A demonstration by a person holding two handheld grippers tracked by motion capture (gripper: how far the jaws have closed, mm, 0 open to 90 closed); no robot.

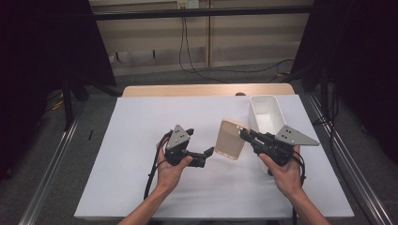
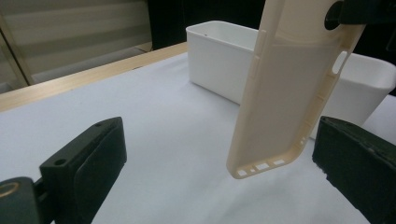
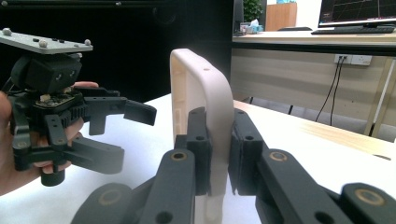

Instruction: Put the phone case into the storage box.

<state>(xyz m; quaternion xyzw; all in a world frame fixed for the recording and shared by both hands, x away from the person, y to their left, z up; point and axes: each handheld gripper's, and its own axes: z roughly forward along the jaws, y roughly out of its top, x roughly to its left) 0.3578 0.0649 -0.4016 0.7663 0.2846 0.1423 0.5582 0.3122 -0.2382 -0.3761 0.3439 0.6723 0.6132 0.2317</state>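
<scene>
A cream phone case [image 1: 230, 138] hangs above the white sheet near the table's middle. My right gripper [image 1: 245, 134] is shut on its right edge, and in the right gripper view the case [image 3: 205, 93] stands upright, pinched between the two black jaws [image 3: 219, 154]. My left gripper [image 1: 206, 152] is open just left of the case's lower end. In the left gripper view the case [image 2: 289, 88] hangs between the spread jaws, closer to the right one, touching neither.
A white rectangular bin [image 1: 266, 115] stands on the white sheet [image 1: 141, 122] at the back right, behind my right gripper. The wooden table edge [image 1: 187, 90] runs along the far side. Cables trail on the floor beyond.
</scene>
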